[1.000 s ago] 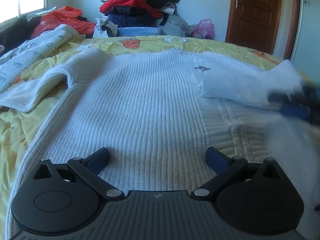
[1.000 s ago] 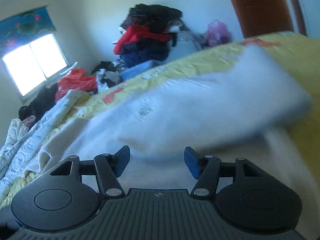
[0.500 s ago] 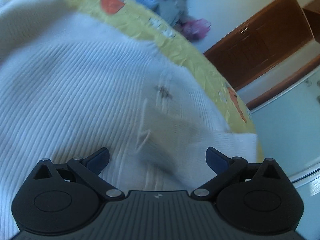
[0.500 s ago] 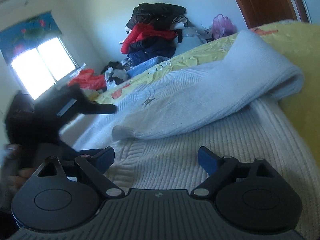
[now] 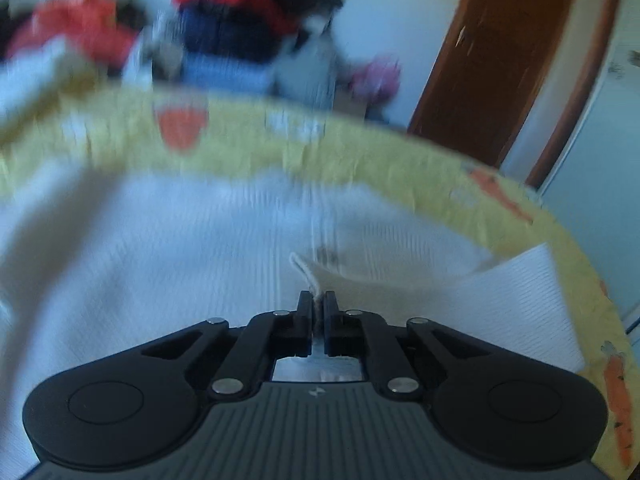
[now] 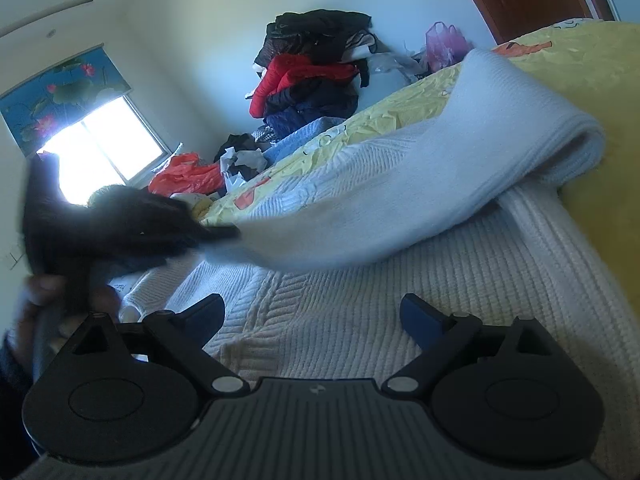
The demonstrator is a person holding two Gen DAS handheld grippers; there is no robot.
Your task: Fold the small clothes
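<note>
Left wrist view: the left gripper (image 5: 317, 300) has its fingers pinched together on the cuff edge of the sleeve (image 5: 500, 284), a thin fold of knit standing up between them. The white sweater (image 5: 160, 248) lies spread across the yellow bedspread (image 5: 360, 160), which shows as a bare band along the sweater's far edge and curves down the right side to the bed's edge. Beyond it a blurred pile of clothes (image 5: 248, 24) stands against the wall, with a brown door (image 5: 500, 60) to the right.

Right wrist view: the right gripper (image 6: 312, 316) hovers over the lower body of the sweater (image 6: 380, 304) with its blue-tipped fingers (image 6: 420, 318) spread wide and nothing between them. The sleeve (image 6: 460, 168) runs folded across the sweater's chest from a rounded bend at the right, its cuff end lifted and blurred where the left gripper (image 6: 228, 234) grips it at the left. A hand (image 6: 36, 312) holds that gripper's handle. Bare bedspread (image 6: 580, 80) lies open to the right of the bend. Clothes (image 6: 312, 68) are heaped by the far wall, a window (image 6: 104, 144) at left
</note>
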